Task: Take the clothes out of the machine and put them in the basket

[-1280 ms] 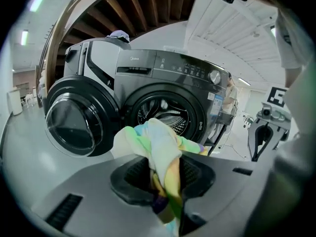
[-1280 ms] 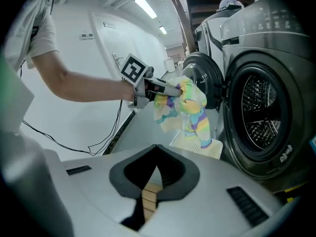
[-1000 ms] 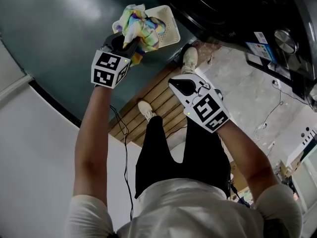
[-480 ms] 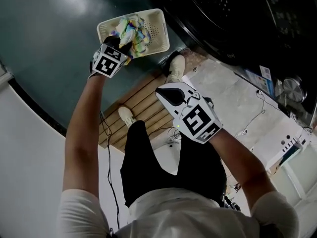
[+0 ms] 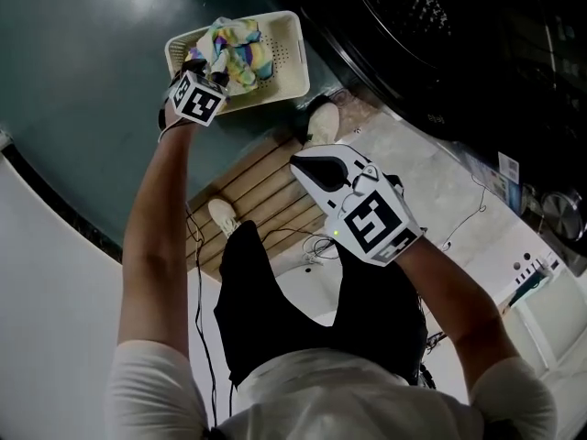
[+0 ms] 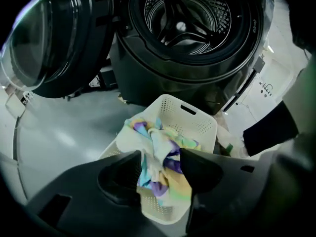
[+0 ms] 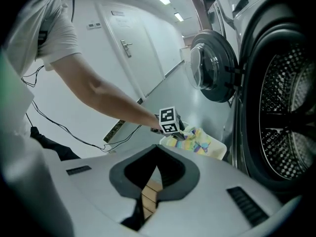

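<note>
The dark front-loading washing machine [image 6: 190,38] stands with its round door [image 6: 47,41] swung wide to the left, and the ribbed drum looks bare as far as the left gripper view reaches into it. In front of it spreads the grey floor [image 5: 83,71], with a slatted wooden mat [image 5: 266,186] under the person's white shoes [image 5: 321,122].

The task's cream perforated basket [image 6: 200,125] sits on the floor just before the machine's opening. Inside it lies a bundled multicoloured cloth [image 5: 237,49] in yellow, blue, purple and white, heaped toward the near end.

The left claw [image 6: 160,157] points steeply down into the basket. Its jaws have just been opening and now stand moderately wide, with the cloth between them and brushing their tips; no firm squeeze on it shows.

The right claw [image 7: 157,149] hangs over the wooden mat, well apart from the basket. Its jaws are closed to a thin slit with nothing in them, only the slats showing through.

A thin black cable [image 5: 194,273] trails beside the left arm.
</note>
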`<act>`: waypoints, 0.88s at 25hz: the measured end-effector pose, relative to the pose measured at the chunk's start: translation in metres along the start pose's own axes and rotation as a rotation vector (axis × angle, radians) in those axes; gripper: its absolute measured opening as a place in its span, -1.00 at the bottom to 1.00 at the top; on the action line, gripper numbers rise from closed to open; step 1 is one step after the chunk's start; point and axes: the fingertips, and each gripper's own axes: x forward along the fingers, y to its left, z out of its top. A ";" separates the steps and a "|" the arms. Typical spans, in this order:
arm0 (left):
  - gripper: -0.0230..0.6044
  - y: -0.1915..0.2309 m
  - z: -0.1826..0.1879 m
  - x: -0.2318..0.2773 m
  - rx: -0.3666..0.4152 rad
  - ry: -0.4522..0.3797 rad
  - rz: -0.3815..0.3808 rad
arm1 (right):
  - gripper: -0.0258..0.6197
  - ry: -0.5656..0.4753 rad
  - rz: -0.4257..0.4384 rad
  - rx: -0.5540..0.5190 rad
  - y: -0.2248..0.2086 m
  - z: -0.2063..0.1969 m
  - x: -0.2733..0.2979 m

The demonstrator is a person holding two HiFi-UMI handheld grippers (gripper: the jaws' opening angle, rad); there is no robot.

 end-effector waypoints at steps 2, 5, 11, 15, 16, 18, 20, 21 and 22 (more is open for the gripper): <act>-0.16 0.003 -0.003 -0.005 -0.032 -0.003 0.014 | -0.91 -0.010 -0.007 0.008 -0.002 0.000 -0.001; -0.17 0.001 -0.004 -0.021 -0.077 -0.021 0.016 | -0.91 -0.016 -0.017 0.005 -0.001 0.002 -0.005; -0.22 -0.008 0.004 -0.073 -0.086 -0.064 0.009 | -0.91 -0.049 -0.045 0.010 0.019 0.022 -0.022; -0.22 -0.015 0.011 -0.118 -0.119 -0.111 0.013 | -0.91 -0.093 -0.066 -0.002 0.038 0.034 -0.032; -0.22 -0.019 0.012 -0.131 -0.128 -0.126 0.010 | -0.91 -0.100 -0.071 -0.005 0.044 0.035 -0.035; -0.23 -0.026 0.014 -0.158 -0.141 -0.155 0.005 | -0.91 -0.103 -0.083 -0.004 0.056 0.039 -0.043; -0.23 -0.034 0.014 -0.187 -0.148 -0.185 0.001 | -0.91 -0.104 -0.100 0.001 0.069 0.042 -0.053; -0.23 -0.038 0.014 -0.201 -0.155 -0.200 -0.001 | -0.91 -0.105 -0.111 0.002 0.075 0.043 -0.058; -0.24 -0.041 0.013 -0.216 -0.165 -0.217 -0.003 | -0.91 -0.106 -0.122 0.002 0.080 0.045 -0.062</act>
